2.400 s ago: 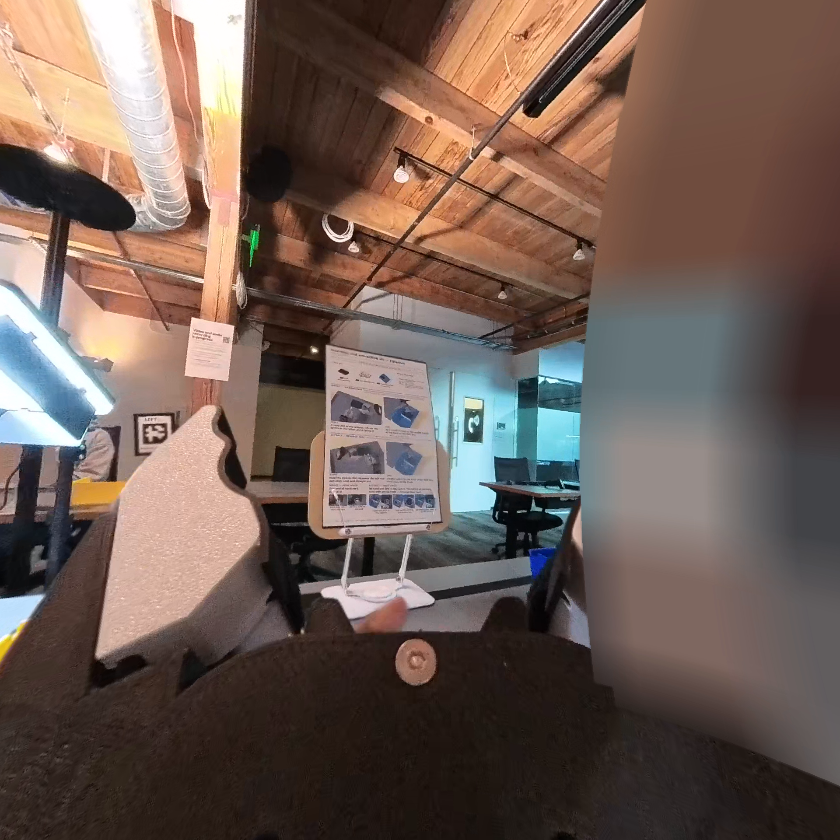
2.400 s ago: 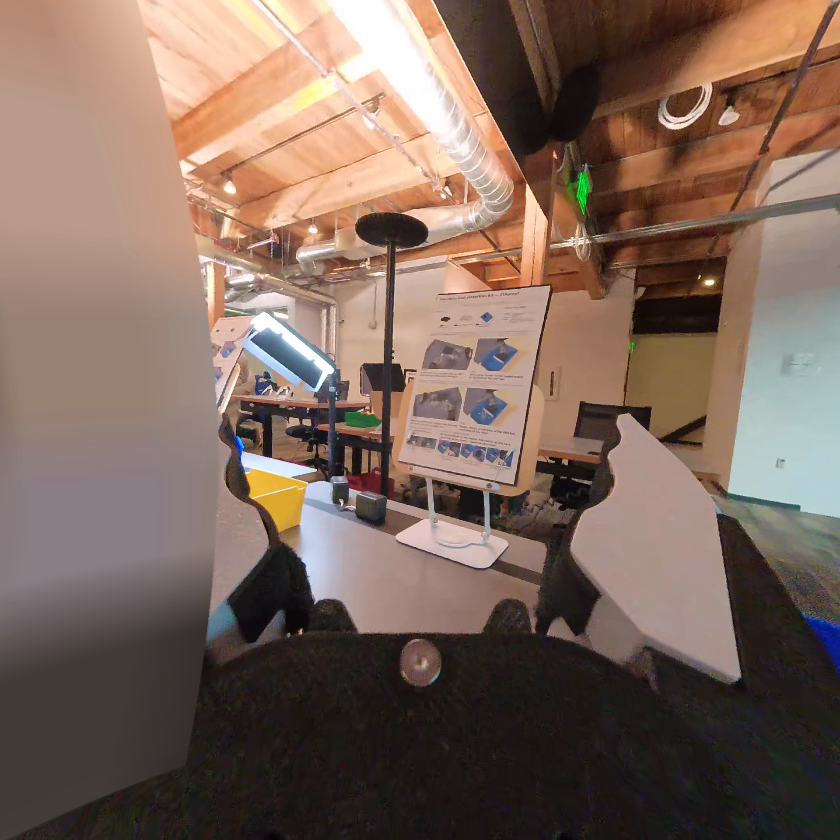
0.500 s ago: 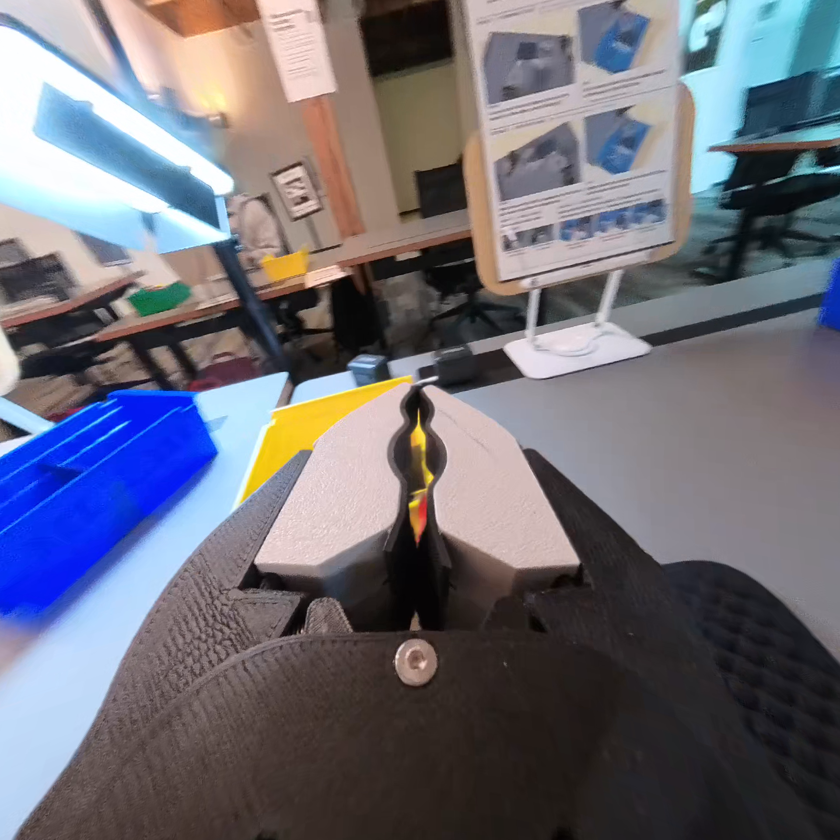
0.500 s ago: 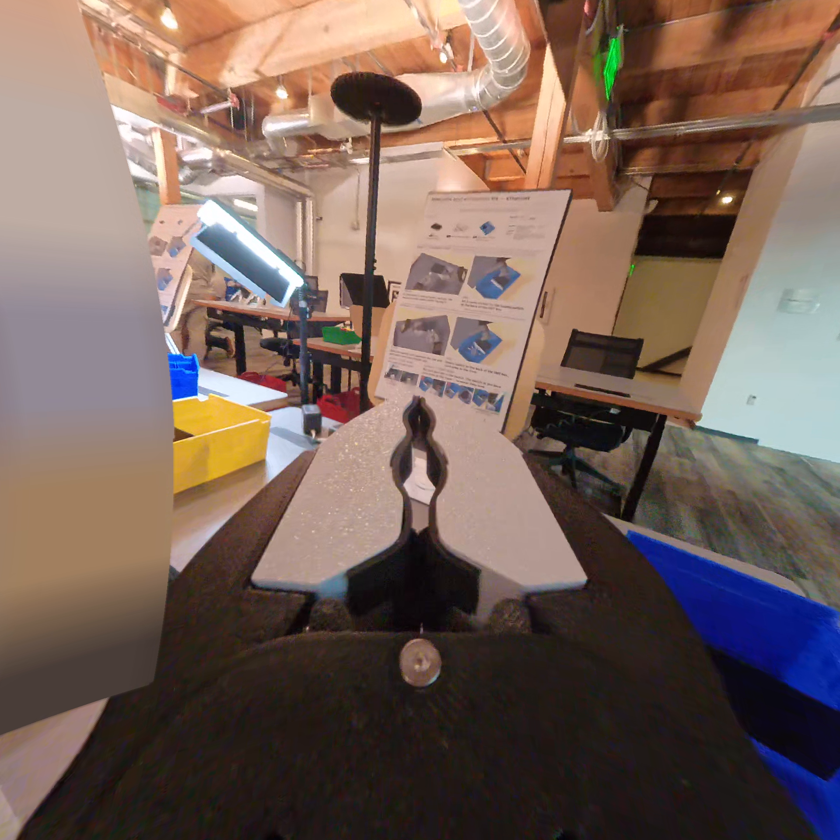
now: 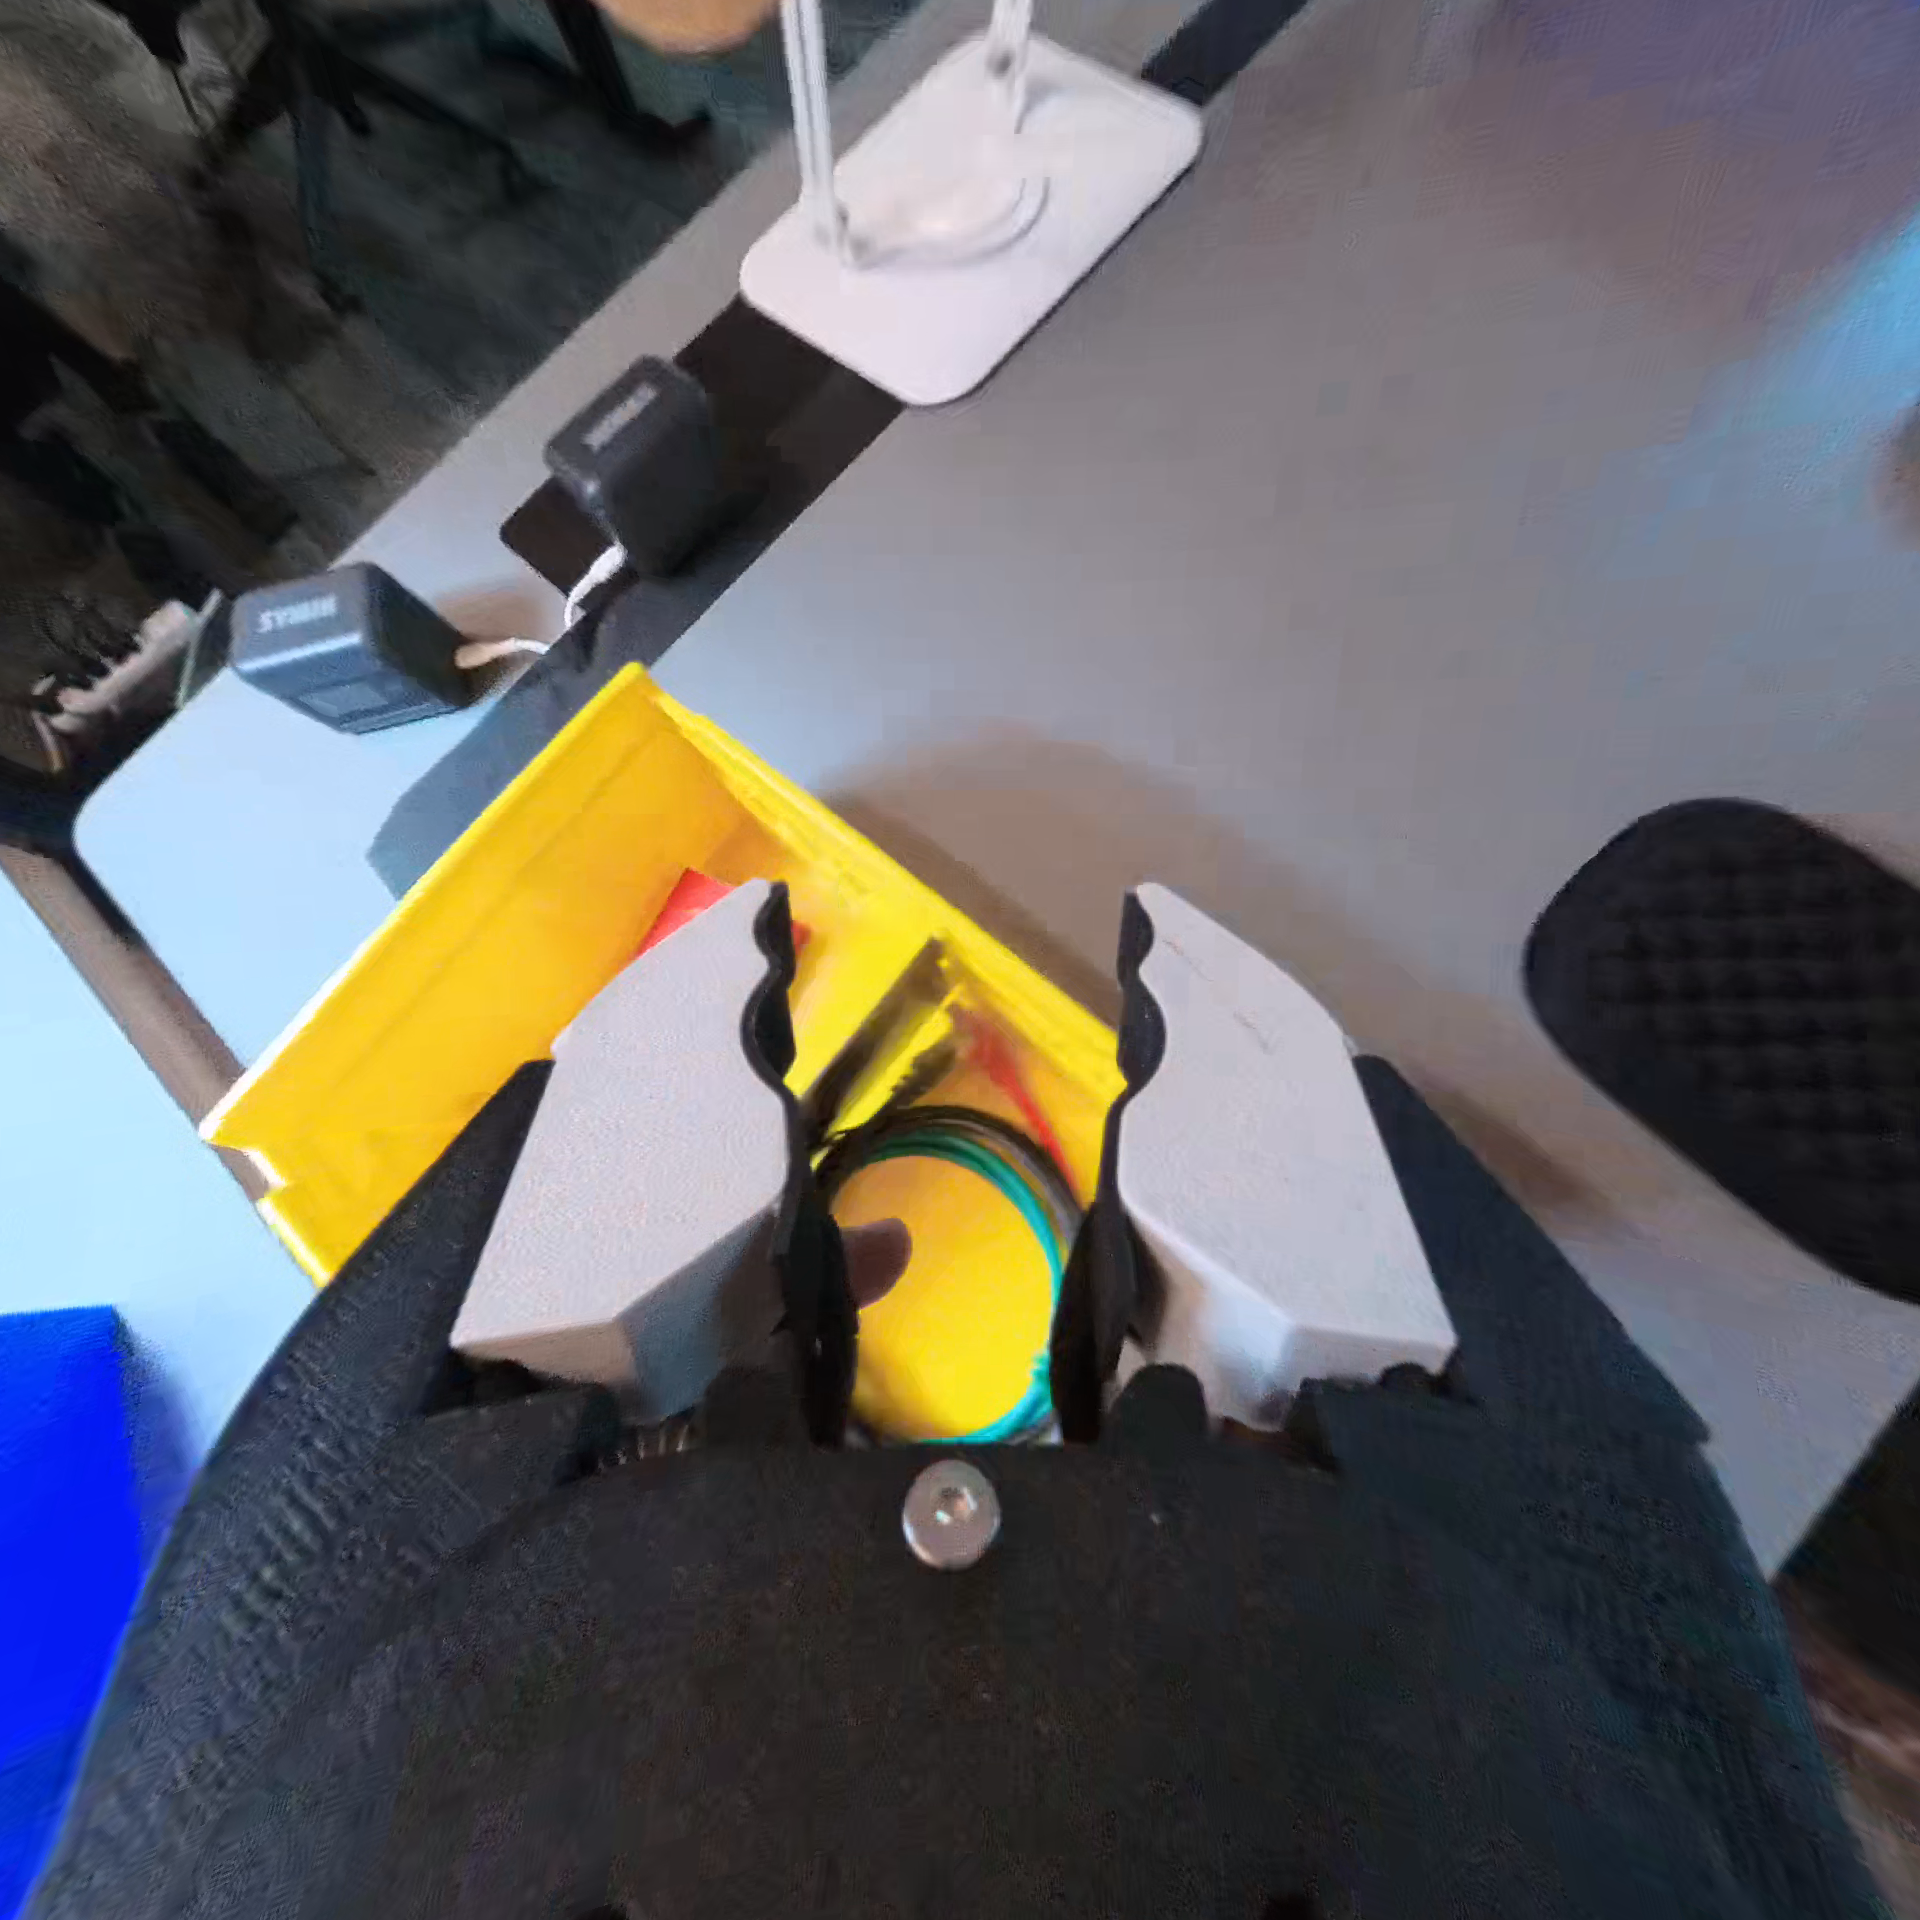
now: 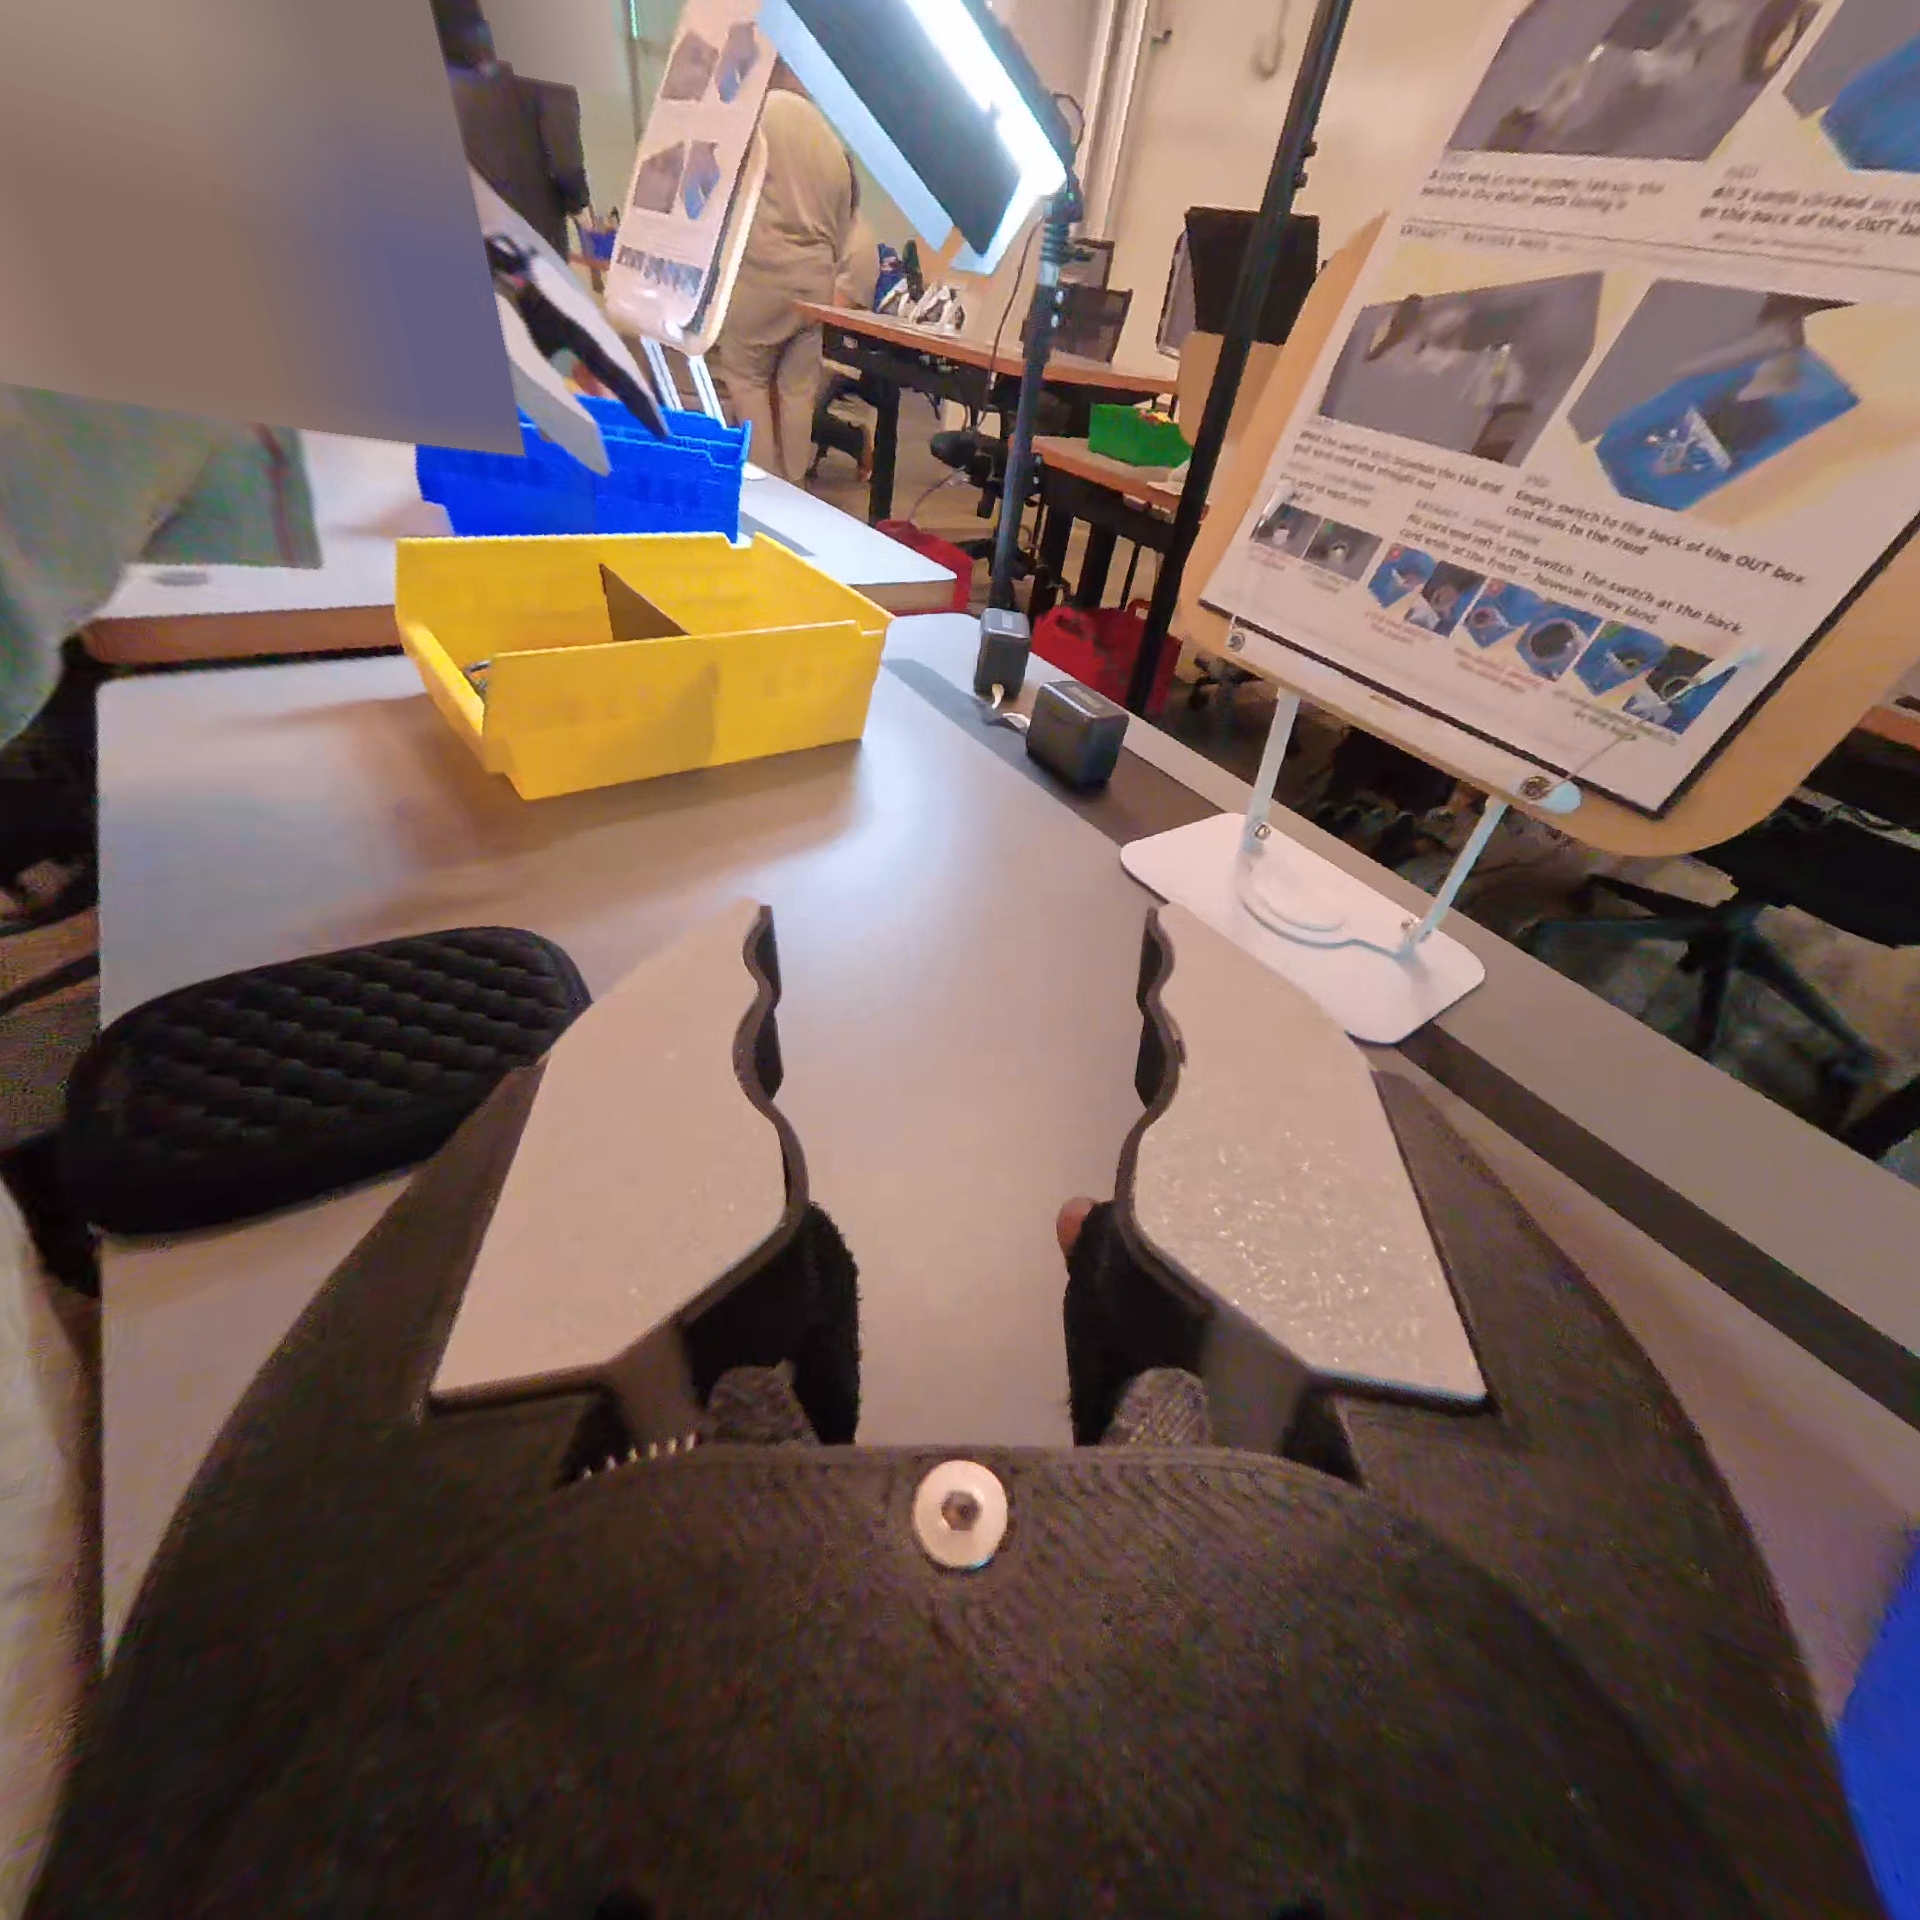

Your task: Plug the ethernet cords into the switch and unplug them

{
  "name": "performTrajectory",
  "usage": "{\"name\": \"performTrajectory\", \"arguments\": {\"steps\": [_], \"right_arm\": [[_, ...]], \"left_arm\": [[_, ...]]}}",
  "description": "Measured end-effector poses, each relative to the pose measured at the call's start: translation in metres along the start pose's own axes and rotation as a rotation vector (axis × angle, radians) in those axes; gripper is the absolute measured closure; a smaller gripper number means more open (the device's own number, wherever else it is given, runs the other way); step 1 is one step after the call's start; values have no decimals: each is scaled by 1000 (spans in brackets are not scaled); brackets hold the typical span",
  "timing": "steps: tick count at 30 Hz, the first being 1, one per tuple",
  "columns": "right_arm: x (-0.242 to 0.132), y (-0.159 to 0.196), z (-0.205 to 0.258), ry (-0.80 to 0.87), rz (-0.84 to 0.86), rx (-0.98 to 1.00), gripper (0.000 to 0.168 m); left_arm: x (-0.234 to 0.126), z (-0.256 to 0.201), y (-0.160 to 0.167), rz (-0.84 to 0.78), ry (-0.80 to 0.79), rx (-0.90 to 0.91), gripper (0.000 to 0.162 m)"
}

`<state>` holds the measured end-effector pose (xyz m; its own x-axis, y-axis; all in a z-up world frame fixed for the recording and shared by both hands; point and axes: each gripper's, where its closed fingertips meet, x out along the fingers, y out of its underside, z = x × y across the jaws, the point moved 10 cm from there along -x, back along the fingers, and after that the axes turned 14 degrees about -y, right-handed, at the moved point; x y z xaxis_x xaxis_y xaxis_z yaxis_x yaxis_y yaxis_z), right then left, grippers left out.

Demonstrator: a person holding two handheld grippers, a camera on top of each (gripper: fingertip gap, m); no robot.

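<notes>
- The left gripper [image 5: 945, 935] is hanging over a yellow bin [image 5: 488, 966] with its fingers spread wide apart, and nothing is sitting between them.
- Coiled cords [image 5: 997, 1153] (green and black loops, with something red beside them) are lying in the bin's near compartment, directly below the gap between the fingers; whether these are the ethernet cords cannot be told for sure.
- A dark divider [image 5: 883, 1029] is splitting the bin into compartments, and a red item [image 5: 691, 904] is showing in the far one, partly hidden by the left finger.
- The right gripper [image 6: 956, 956] is pointing across the bare grey worktop [image 6: 935, 831], its fingers also wide open and holding nothing.
- From the right wrist view the yellow bin [image 6: 665, 707] is sitting well ahead and to the left on the worktop, with blue bins [image 6: 665, 468] standing just behind it.
- A black padded rest [image 6: 312, 1049] is lying on the worktop near the left finger of the right gripper.
- Two small dark chargers [image 5: 644, 457] [image 5: 332, 644] are sitting along the far edge of the worktop, beyond the yellow bin.
- An instruction board [image 6: 1558, 416] is standing tilted on a white stand [image 6: 1320, 935] (its base is resting at the far edge).
- A switch is not showing clearly in either view.
</notes>
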<state>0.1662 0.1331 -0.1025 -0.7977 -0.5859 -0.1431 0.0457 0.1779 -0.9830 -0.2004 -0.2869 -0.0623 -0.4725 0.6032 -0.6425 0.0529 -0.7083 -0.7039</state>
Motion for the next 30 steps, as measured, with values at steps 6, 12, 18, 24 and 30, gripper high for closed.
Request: {"name": "performTrajectory", "arguments": {"steps": [6, 12, 18, 24, 30], "right_arm": [[-3, 2, 0, -48, -103, 48, 104], [-22, 5, 4, 28, -87, 64, 109], [-31, 10, 4, 43, -129, 105, 113], [-28, 6, 4, 41, -104, 89, 113], [-24, 8, 7, 36, -75, 78, 113]], "left_arm": [[110, 71, 21, 355, 45, 175, 97], [157, 81, 41, 425, 94, 331, 91], [187, 70, 64, 487, 169, 368, 89], [202, 66, 76, 561, 176, 393, 87], [197, 68, 80, 539, 178, 387, 96]]}}
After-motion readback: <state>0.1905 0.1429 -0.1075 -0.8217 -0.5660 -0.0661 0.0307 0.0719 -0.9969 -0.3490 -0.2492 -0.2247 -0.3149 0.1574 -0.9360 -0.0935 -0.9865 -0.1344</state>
